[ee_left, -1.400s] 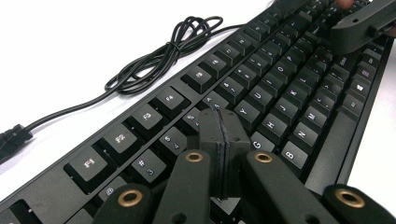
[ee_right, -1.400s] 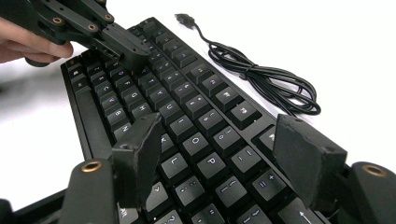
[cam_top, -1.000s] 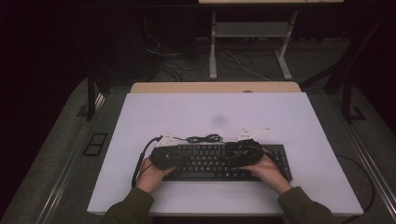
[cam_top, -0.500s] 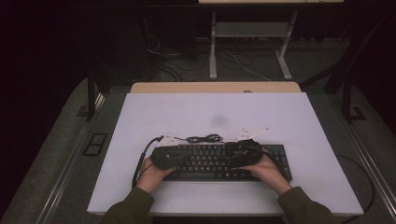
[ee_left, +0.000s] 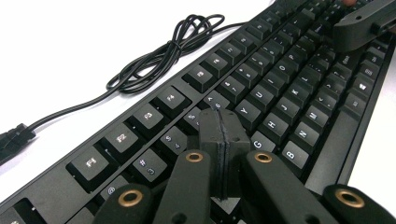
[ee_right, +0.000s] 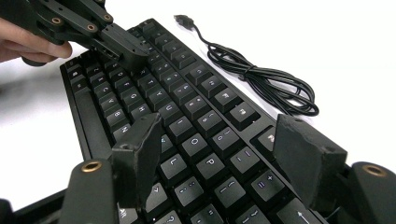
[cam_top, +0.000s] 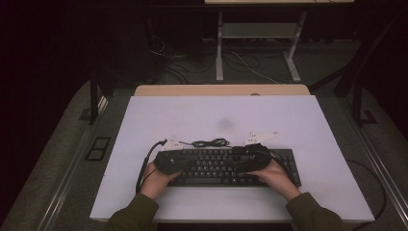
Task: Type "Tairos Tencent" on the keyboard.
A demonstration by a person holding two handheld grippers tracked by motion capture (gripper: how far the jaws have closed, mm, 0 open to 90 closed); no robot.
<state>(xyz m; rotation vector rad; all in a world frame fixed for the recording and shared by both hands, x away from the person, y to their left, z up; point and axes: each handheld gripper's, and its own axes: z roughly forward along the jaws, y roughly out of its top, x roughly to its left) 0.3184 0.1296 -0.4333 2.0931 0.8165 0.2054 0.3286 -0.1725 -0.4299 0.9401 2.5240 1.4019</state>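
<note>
A black keyboard (cam_top: 211,169) lies on the white table (cam_top: 216,115), near its front edge. Its black cable (cam_top: 210,143) is coiled just behind it, ending in a USB plug (ee_right: 182,19). A hand holds my left gripper (cam_top: 184,160) over the keyboard's left half. Its jaws are pressed together, and in the left gripper view the tip (ee_left: 223,122) rests over the upper letter keys. Over the right half, my right gripper (cam_top: 236,163) is held by the other hand. Its fingers (ee_right: 219,128) stand apart above the keys (ee_right: 196,140) with nothing gripped.
A wooden strip (cam_top: 221,90) borders the table's far edge. Beyond it stand a desk frame's white legs (cam_top: 220,48) and loose floor cables (cam_top: 250,65). My left gripper's own cable (cam_top: 144,166) loops off the keyboard's left end. Bare white tabletop stretches behind the keyboard.
</note>
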